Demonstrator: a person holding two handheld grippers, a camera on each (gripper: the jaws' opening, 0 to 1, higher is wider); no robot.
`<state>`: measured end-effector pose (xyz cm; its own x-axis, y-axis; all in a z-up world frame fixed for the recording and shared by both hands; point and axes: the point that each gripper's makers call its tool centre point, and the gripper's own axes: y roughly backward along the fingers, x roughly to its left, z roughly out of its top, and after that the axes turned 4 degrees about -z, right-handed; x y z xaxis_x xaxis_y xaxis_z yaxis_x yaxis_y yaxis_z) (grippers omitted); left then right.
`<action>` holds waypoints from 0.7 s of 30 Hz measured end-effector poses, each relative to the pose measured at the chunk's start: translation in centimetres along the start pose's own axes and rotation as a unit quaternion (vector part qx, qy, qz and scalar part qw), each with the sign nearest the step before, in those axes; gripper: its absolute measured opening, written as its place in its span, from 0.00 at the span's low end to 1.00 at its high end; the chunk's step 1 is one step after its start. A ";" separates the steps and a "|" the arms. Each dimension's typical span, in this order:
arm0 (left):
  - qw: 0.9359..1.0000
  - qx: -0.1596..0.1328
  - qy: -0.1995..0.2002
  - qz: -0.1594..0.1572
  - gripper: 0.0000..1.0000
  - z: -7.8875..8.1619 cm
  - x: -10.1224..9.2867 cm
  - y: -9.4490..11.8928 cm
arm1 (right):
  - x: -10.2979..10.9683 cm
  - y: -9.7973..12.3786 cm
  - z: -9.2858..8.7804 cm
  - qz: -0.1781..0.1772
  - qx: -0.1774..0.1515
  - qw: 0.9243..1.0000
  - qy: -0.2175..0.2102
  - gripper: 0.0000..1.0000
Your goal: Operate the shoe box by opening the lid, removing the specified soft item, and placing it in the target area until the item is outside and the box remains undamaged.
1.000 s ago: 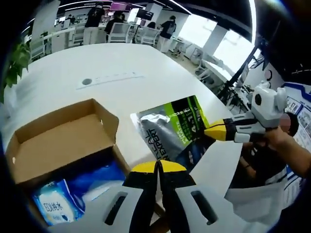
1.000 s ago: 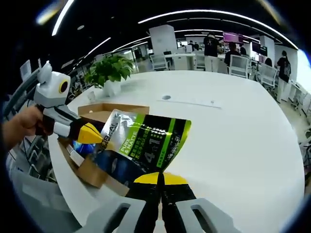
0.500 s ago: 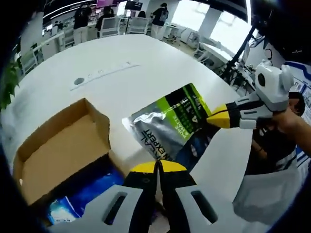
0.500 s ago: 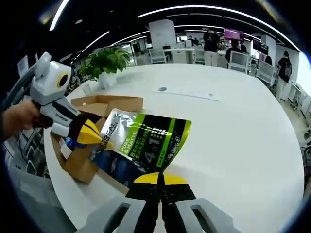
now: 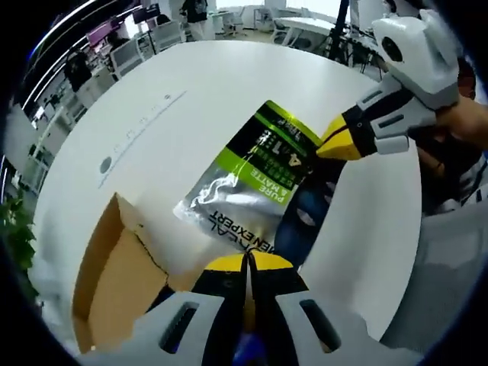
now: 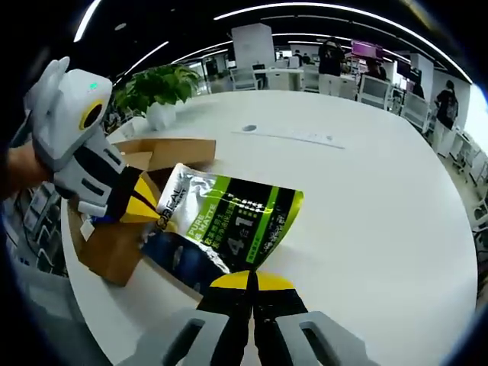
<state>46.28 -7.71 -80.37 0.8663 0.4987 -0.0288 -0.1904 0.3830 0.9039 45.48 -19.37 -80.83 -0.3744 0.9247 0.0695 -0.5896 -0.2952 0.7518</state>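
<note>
Foil, green-and-silver soft pouch (image 5: pixel 255 187) hangs stretched between both tongs, left tongs (image 5: pixel 245 263) and right tongs (image 6: pixel 250 280) each pinching an opposite edge; light, floppy, probably slippery, so corners grip best.

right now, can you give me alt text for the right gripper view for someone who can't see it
A silver, green and black pouch is pinched at opposite edges by the right gripper and the left gripper, held above a white table. An open cardboard box sits at the table's edge behind it.
</note>
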 end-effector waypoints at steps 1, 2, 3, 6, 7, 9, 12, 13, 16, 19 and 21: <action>1.000 0.004 -0.005 0.000 0.00 0.0 0.0 -0.1 | -0.1 -0.1 0.0 -0.001 0.000 1.000 0.000 0.00; 1.000 0.009 -0.012 0.000 0.00 -0.1 0.1 -0.3 | -0.2 -0.2 -0.1 -0.002 0.000 1.000 -0.001 0.00; 1.000 0.011 -0.011 0.001 0.00 -0.1 0.1 -0.5 | -0.2 -0.2 -0.1 -0.002 0.000 1.000 -0.001 0.00; 0.999 0.028 -0.030 0.002 0.00 -0.3 0.3 -1.0 | -0.3 -0.6 -0.3 -0.004 0.001 1.000 0.000 0.00; 0.999 0.030 -0.031 0.004 0.00 -0.3 0.3 -1.1 | -0.3 -0.7 -0.4 -0.004 0.001 1.000 0.000 0.00; 0.999 0.036 -0.034 0.003 0.00 -0.4 0.4 -1.4 | -0.2 -1.0 -0.5 -0.007 0.001 1.000 0.005 0.00; 0.999 0.041 -0.034 0.006 0.00 -0.3 0.5 -1.7 | -0.3 -1.3 -0.8 -0.010 0.004 1.000 0.008 0.00; 0.998 0.044 -0.045 0.000 0.00 -0.3 0.4 -1.8 | -0.5 -1.4 -0.9 -0.017 0.006 1.000 0.014 0.00; 0.997 0.053 -0.051 0.001 0.00 -0.2 0.4 -2.1 | -0.6 -1.6 -1.2 -0.016 0.007 1.000 0.010 0.00; 0.994 0.076 -0.078 0.004 0.00 -0.4 0.3 -2.6 | -0.8 -1.7 -1.3 -0.020 0.007 1.000 0.011 0.00; 0.991 0.087 -0.103 0.007 0.00 -0.5 0.2 -2.9 | -0.8 -1.8 -1.3 -0.021 0.006 1.000 0.015 0.00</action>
<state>46.81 -8.29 -83.21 0.9436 0.3264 0.0550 -0.1357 0.2297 0.9638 45.91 -19.90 -83.10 -0.3708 0.9286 0.0172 -0.5976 -0.2528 0.7609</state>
